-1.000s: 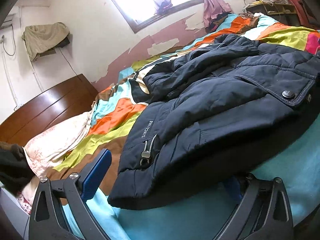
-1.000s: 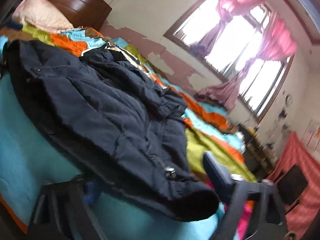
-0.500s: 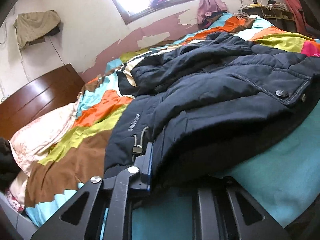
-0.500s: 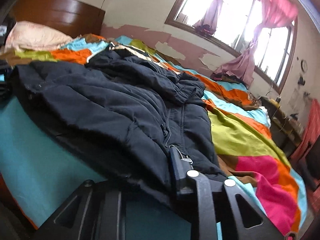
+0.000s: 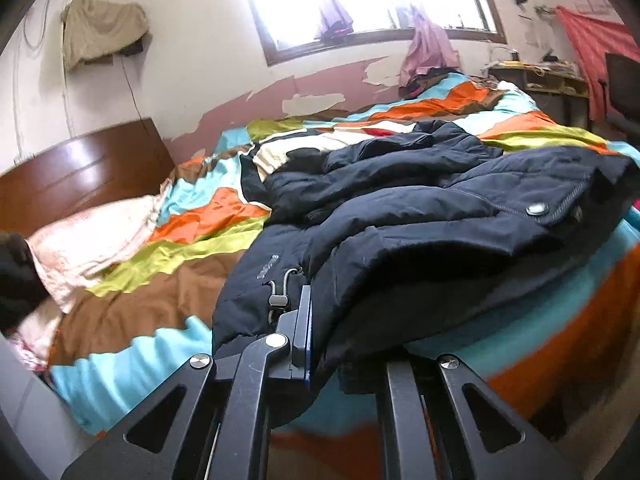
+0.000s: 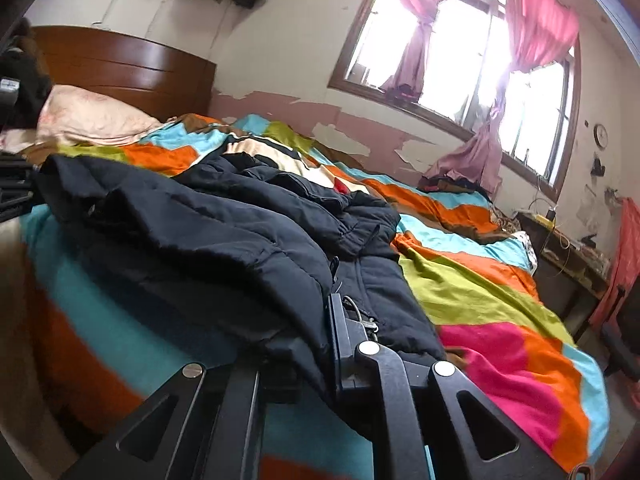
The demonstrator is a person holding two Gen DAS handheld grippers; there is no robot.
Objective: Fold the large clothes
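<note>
A large dark navy padded jacket [image 5: 420, 216] lies across the bed; it also shows in the right wrist view [image 6: 224, 232]. My left gripper [image 5: 320, 344] is shut on the jacket's near hem by the drawcord toggle [image 5: 278, 300], lifting that corner. My right gripper [image 6: 320, 340] is shut on the hem at the jacket's other near corner, beside a drawcord [image 6: 360, 316]. One finger of each gripper is hidden under the cloth.
The bed has a multicoloured striped cover [image 5: 188, 248], [image 6: 480, 288]. A pale pillow [image 5: 92, 240] and a brown wooden headboard [image 5: 76, 168] are at the left. A window with pink curtains [image 6: 472, 52] is behind. A desk [image 6: 568, 248] stands at the far right.
Both grippers went from open around the hem to shut on it. Both have since risen and pulled back, lifting the jacket's near edge off the bed.
</note>
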